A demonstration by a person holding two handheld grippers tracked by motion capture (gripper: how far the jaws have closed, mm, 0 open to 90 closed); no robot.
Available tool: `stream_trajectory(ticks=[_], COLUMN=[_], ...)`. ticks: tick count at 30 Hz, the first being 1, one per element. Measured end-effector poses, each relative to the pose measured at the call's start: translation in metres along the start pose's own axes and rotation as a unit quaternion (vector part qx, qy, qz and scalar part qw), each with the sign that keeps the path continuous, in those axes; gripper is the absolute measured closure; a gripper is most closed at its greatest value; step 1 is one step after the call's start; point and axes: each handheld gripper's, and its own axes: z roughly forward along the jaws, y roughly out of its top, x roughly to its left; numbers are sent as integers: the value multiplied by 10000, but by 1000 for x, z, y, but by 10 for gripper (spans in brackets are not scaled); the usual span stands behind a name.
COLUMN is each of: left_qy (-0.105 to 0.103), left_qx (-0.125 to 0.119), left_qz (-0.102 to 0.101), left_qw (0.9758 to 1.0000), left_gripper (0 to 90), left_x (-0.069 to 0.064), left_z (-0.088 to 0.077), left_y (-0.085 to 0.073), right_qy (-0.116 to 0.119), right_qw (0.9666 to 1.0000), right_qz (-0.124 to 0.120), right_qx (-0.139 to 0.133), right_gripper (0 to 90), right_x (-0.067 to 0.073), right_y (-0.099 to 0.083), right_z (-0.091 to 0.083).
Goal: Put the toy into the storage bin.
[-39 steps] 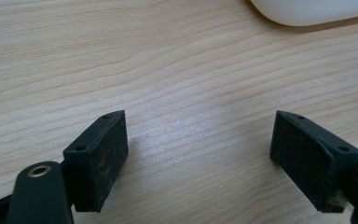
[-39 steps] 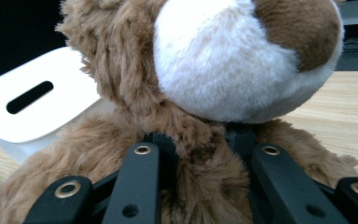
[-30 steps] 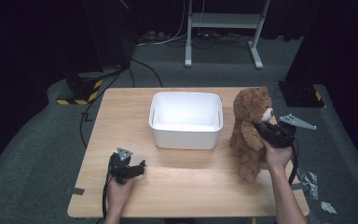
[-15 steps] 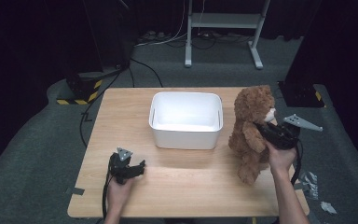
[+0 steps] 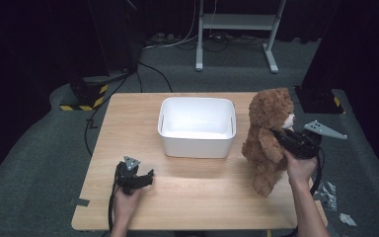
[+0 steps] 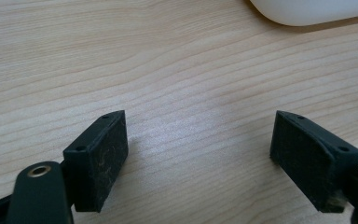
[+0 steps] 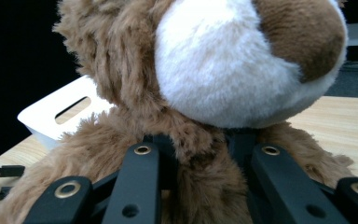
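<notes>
In the high view the teddy bear (image 5: 267, 138) stands upright at the right side of the table (image 5: 187, 197), its long axis near vertical, head up and feet toward the near edge. The right gripper (image 5: 282, 136) has its jaws clamped on the bear at the neck, reaching in from the bear's right. The white bin (image 5: 197, 127) sits just left of the bear, apart from it, and holds nothing that can be seen, so the coming move looks like a lift and a carry leftward over the bin's near rim. The left gripper (image 5: 145, 177) rests low near the front edge, well apart from the bear; the right hand is plainly the nearer one. In the left gripper view the two black fingers (image 6: 98, 158) stand wide apart over bare wood with nothing between them, a corner of the bin at the top edge. In the right gripper view the jaws pinch the fur below the white muzzle (image 7: 223, 60), and the bin's slotted handle (image 7: 72, 109) lies beyond the bear's shoulder.
</notes>
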Motion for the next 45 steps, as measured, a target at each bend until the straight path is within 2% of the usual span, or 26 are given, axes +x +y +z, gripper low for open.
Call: stream_trajectory(ticks=[5,17,27,45], left_qy=[0,0,0,-1], left_qx=[1,1,2,2], left_qz=[0,0,0,3], left_qw=[10000,10000,10000,10000], left_gripper=[188,188,188,187], left_x=[0,0,0,0], left_z=[0,0,0,0], left_y=[0,0,0,0], right_qy=[85,150,226,421], right_qw=[9999,9998,9995,9986], right_qz=[2,-52,-216,-250], right_qx=[-93,-105,-106,-187], right_gripper=[723,723,722,723], right_x=[4,10,18,29], right_y=[5,13,27,48], right_z=[-4,-6,-9,-7])
